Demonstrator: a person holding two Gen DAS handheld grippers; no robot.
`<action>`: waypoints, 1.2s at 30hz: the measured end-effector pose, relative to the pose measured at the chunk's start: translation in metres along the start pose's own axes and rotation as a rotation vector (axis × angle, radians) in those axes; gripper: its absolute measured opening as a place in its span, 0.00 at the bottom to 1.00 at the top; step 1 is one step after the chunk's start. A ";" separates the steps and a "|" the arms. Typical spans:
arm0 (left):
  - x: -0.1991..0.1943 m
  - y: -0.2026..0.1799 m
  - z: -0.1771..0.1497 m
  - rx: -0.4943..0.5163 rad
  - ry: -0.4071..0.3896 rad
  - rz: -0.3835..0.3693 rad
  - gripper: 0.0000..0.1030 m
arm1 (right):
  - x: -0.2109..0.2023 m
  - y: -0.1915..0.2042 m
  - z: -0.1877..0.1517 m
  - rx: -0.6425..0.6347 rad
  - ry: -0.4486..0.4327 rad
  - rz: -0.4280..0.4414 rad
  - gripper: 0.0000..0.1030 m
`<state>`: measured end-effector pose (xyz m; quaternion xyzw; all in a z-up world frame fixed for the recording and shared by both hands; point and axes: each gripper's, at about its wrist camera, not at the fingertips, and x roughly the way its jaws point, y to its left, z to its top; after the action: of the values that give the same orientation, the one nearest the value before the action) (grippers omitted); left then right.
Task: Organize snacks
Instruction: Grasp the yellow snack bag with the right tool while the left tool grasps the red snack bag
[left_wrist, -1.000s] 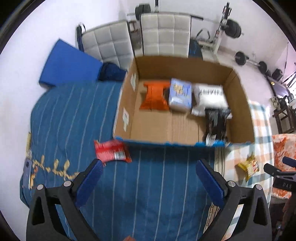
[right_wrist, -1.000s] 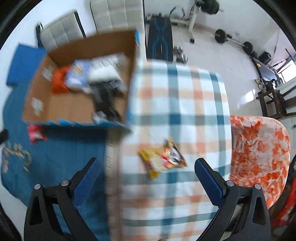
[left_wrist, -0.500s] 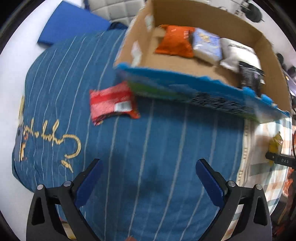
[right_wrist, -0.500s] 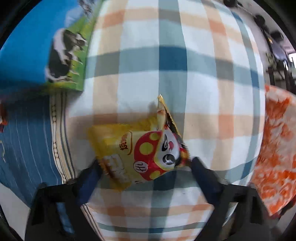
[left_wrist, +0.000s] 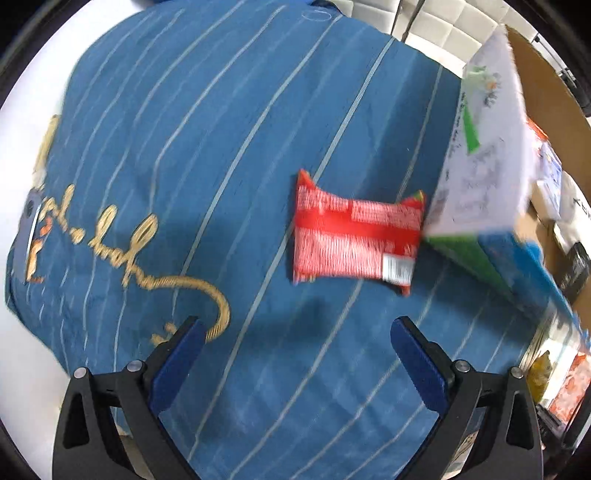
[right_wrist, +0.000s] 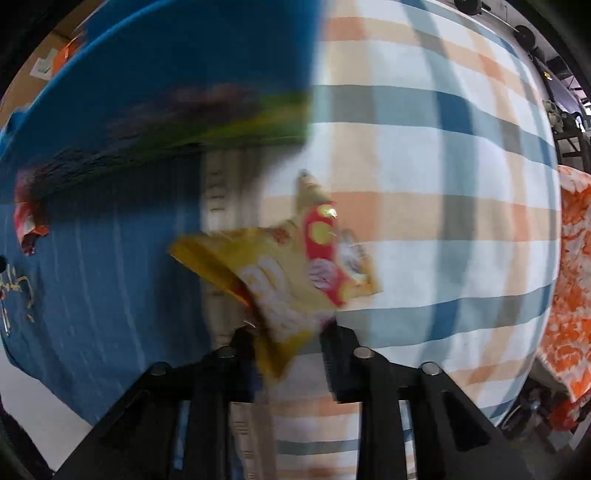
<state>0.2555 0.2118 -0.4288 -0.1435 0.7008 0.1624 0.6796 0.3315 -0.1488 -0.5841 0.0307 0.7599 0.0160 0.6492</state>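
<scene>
Your left tongs (left_wrist: 295, 343) stand wide open above the blue striped cloth (left_wrist: 207, 155) with nothing between the blue pads (left_wrist: 177, 362). Just ahead of them lies the red snack packet (left_wrist: 354, 236), flat on the cloth, printed side and barcode up. Its right end touches, or all but touches, the near corner of the cardboard box (left_wrist: 480, 177); blur keeps you from telling which. Inside the box, at its far right, a few other packets show only in part.

Your right tongs (right_wrist: 291, 339) are closed nearly all the way on the yellow snack bag (right_wrist: 280, 273). They pinch its lower end while the rest of the bag fans out ahead, tilted, over the seam where the blue cloth meets the checked cloth (right_wrist: 443, 184). The picture is smeared, so you cannot tell whether the bag still touches the surface. The box's blue printed wall (right_wrist: 177, 74) fills the upper left of that view, and the red packet (right_wrist: 29, 225) shows small at its left corner. An orange patterned cloth (right_wrist: 572, 266) hangs off the right edge of the surface.
</scene>
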 end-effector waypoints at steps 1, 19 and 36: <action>0.005 -0.001 0.006 0.009 0.009 -0.003 1.00 | 0.002 0.007 0.000 -0.006 0.005 0.006 0.27; 0.036 -0.096 0.006 1.000 -0.098 0.333 1.00 | -0.029 0.058 -0.017 -0.219 0.030 -0.101 0.49; 0.044 -0.061 -0.004 0.773 -0.035 0.122 0.47 | -0.047 0.023 0.014 -0.128 0.000 -0.084 0.53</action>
<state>0.2755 0.1557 -0.4751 0.1676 0.7058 -0.0710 0.6846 0.3535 -0.1297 -0.5383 -0.0430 0.7578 0.0371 0.6500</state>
